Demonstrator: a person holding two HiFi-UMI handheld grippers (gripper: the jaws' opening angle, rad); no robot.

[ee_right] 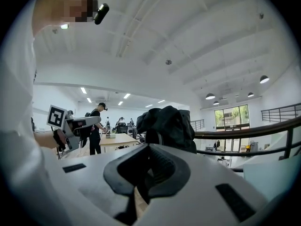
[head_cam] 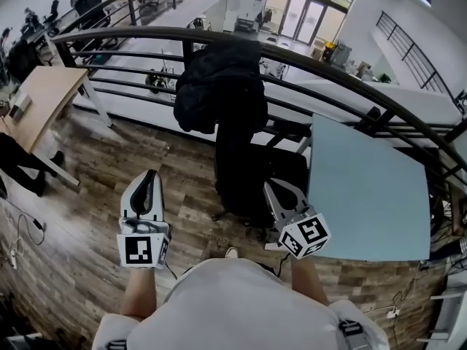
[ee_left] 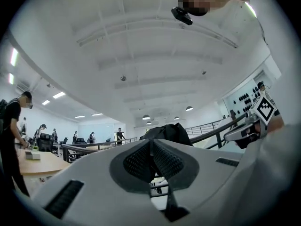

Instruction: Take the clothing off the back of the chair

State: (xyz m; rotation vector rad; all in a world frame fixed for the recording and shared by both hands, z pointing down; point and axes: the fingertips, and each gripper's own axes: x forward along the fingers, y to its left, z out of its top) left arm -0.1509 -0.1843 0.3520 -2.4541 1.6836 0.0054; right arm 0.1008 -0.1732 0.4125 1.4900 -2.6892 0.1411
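At the far left a wooden worktop (head_cam: 44, 97) stands on the plank floor (head_cam: 95, 203), with a person in black (ee_right: 96, 126) at it in the right gripper view. Behind it a dark curved railing (head_cam: 131, 36) runs across the whole scene.

The left gripper (head_cam: 150, 175) is held out level above the floor, left of the chair and apart from it. In the left gripper view its jaws are pressed together, the ribbed pads (ee_left: 141, 161) meeting along one line with nothing caught between them.

The clothing (head_cam: 219, 86), a black jacket, hangs bunched over the top of the back of a black office chair (head_cam: 252, 184) that stands close against the railing. It sits ahead of both grippers, between their lines of aim, and neither one touches it. Both gripper views show it as a dark heap just above the jaw tips.

The right gripper (head_cam: 273, 189) is in front of the chair's right side, near its seat, pointing roughly level. Its jaws also look closed and hold nothing.

To the right, a pale blue-grey worktop (head_cam: 365, 188) stands just beside the chair.
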